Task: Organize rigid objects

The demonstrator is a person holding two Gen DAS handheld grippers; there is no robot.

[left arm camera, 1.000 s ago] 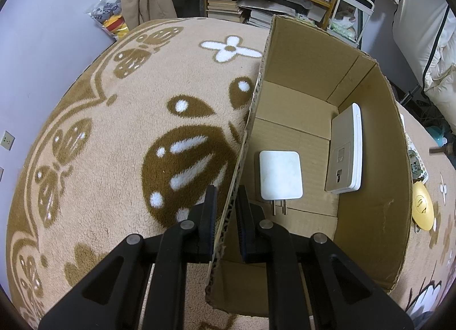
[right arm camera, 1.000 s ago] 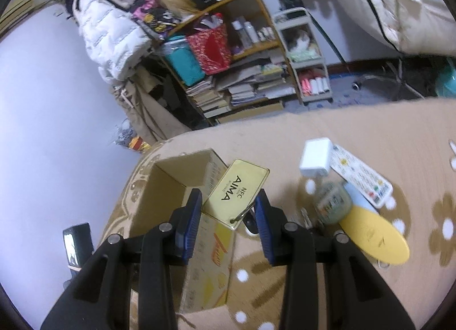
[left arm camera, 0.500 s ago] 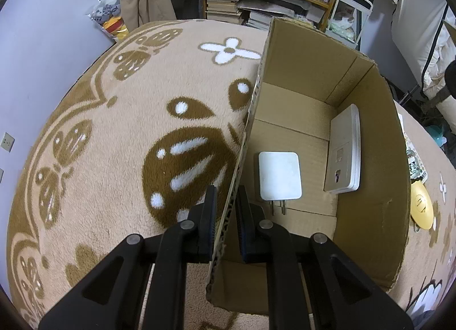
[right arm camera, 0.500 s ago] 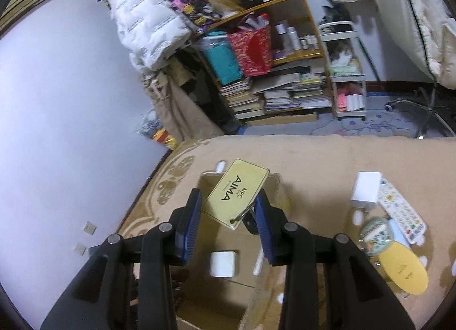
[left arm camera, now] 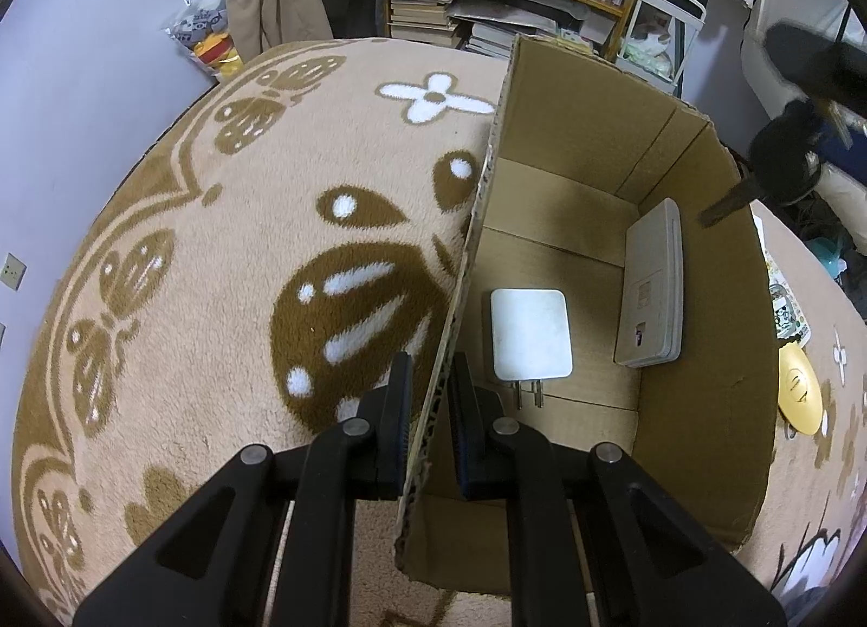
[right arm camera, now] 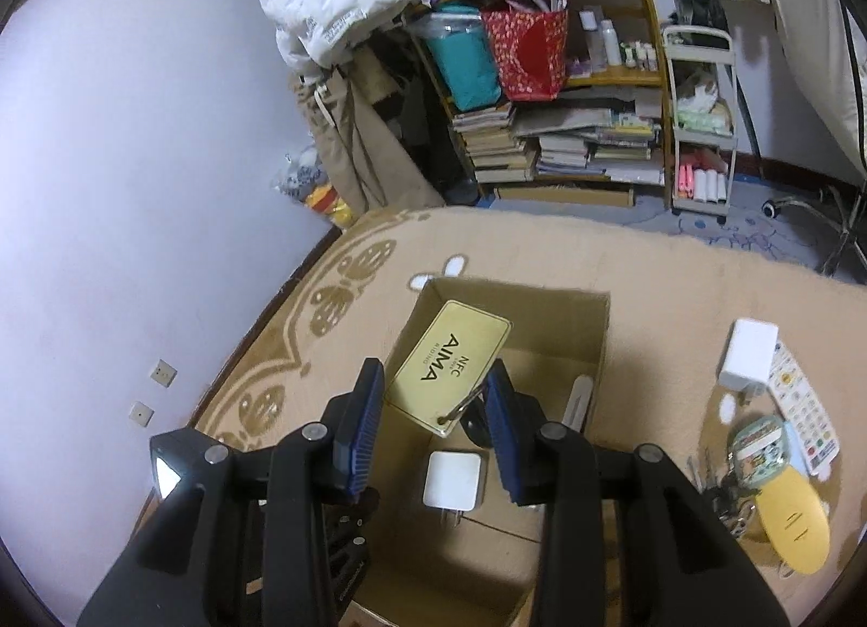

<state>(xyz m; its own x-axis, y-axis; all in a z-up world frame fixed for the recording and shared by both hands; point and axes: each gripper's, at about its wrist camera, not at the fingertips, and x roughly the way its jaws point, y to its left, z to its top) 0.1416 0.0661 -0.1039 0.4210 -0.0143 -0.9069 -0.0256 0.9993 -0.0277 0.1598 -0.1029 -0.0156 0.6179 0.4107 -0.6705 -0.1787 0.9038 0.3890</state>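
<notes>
Our right hand-held gripper (right arm camera: 436, 429) is pinching the yellow NFC card (right arm camera: 448, 367) between its blue pads, and in the last second it has swung from beside the cardboard box (right arm camera: 599, 334) to a spot above the open top, so the card is now hanging over the box floor ahead of the fingers. Our left hand-held gripper (left arm camera: 428, 410) is staying clamped on the box's near wall (left arm camera: 460, 296), one finger outside and one inside, keeping it steady on the carpet (left arm camera: 244, 258). Just ahead of that gripper, inside the box, the white charger (left arm camera: 530, 334) is lying flat and the white flat device (left arm camera: 650, 285) is leaning on the far-right wall. We are judging the carry as finished and the release as next. Right of the right gripper, outside the box, another charger (right arm camera: 749, 355), a remote (right arm camera: 802, 405) and a yellow oval piece (right arm camera: 794, 524) are waiting.
</notes>
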